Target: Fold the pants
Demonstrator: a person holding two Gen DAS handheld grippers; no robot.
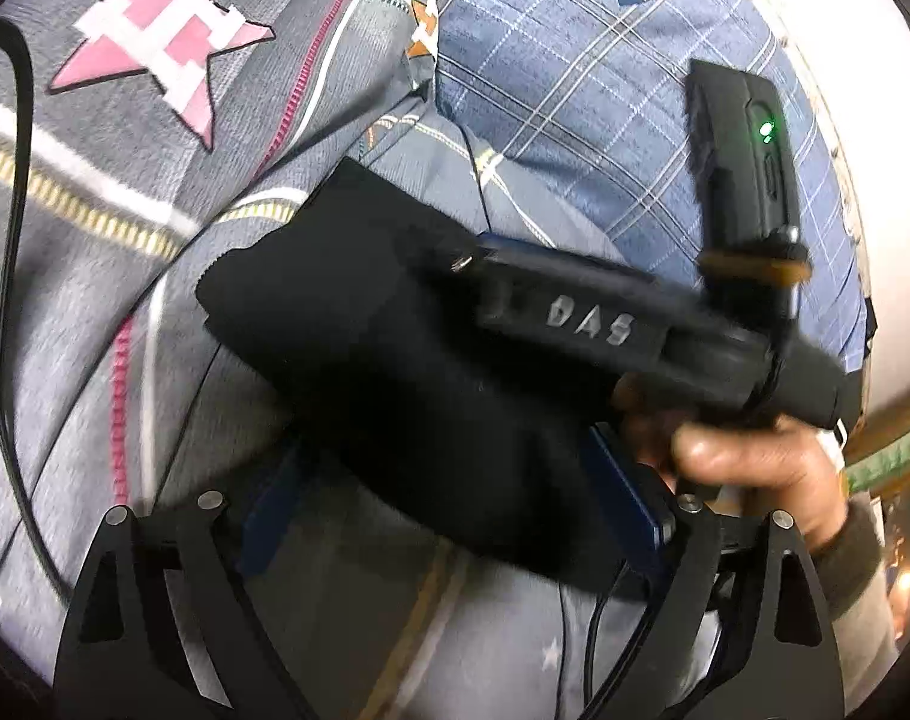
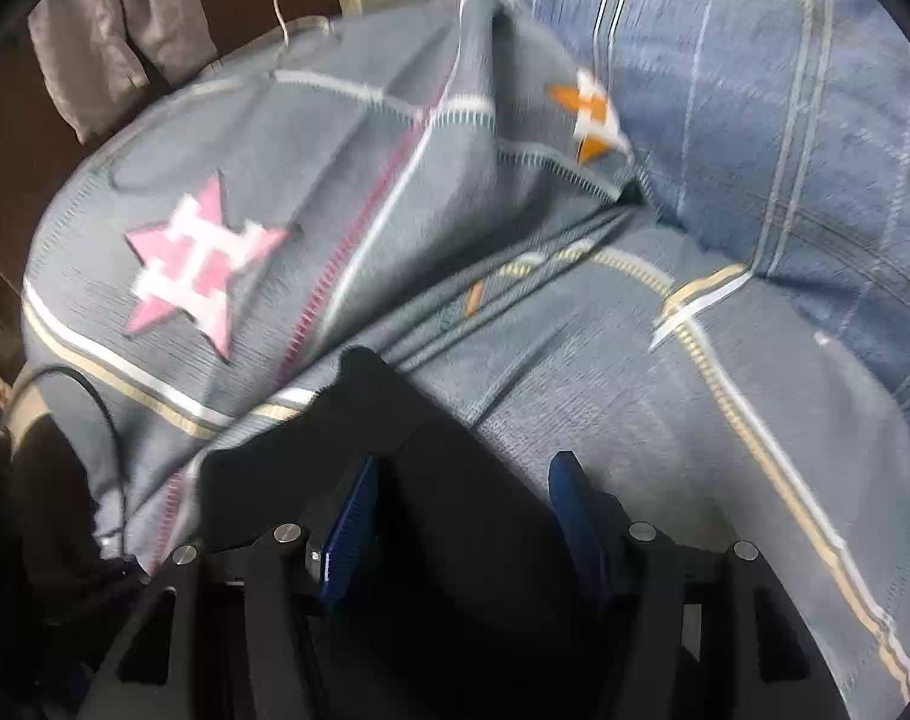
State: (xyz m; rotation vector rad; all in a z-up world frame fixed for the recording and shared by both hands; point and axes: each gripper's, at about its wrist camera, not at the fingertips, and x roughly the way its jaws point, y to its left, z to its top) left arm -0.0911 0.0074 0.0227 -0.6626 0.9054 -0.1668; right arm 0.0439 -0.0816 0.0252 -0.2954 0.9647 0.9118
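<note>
Black pants (image 1: 359, 312), folded into a thick bundle, hang above a grey bedspread (image 1: 125, 276). My left gripper (image 1: 455, 480) has its blue pads on either side of the bundle's near end and grips it. My right gripper (image 1: 574, 312) comes in from the right in the left wrist view, held by a hand (image 1: 754, 456), and overlaps the same bundle. In the right wrist view the right gripper (image 2: 460, 504) has the black pants (image 2: 431, 480) between its blue pads (image 2: 353, 510). The cloth fills the gap between the fingers.
The bedspread (image 2: 574, 360) has a pink star patch (image 1: 155, 42) and striped seams. A blue plaid pillow (image 1: 604, 108) lies at the back right. Black cables (image 1: 11, 276) run along the left. Grey cloth (image 2: 107, 42) hangs beyond the bed's far edge.
</note>
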